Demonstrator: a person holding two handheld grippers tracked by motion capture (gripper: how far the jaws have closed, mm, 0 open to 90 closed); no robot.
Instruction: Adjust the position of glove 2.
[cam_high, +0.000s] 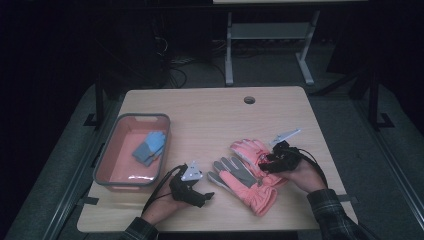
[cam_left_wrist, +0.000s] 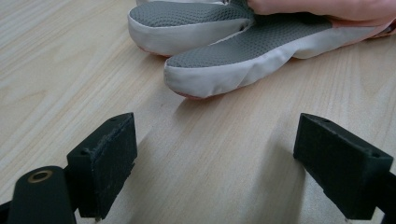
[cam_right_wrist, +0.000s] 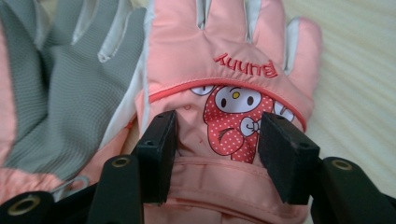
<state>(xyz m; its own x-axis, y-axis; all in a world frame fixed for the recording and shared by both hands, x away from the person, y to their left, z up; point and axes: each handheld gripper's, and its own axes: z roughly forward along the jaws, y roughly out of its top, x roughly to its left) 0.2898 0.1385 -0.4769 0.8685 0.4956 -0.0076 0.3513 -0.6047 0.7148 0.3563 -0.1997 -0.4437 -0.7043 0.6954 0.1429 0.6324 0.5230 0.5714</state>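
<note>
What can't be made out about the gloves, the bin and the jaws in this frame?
- Right gripper, right gripper view: whether its jaws touch the pink glove under them; the angle hides it.
- Grey-palmed glove, left gripper view: cuff cut off by the top edge.
- Blue and grey item in the bin, high view: too small and dim to identify.
- Left gripper, high view: jaw gap too small to read.

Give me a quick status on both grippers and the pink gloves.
Left gripper open, empty, just short of the palm-up glove. Right gripper open over the bunny glove, pads not pressing. Grey bin off left, nothing blocking.
</note>
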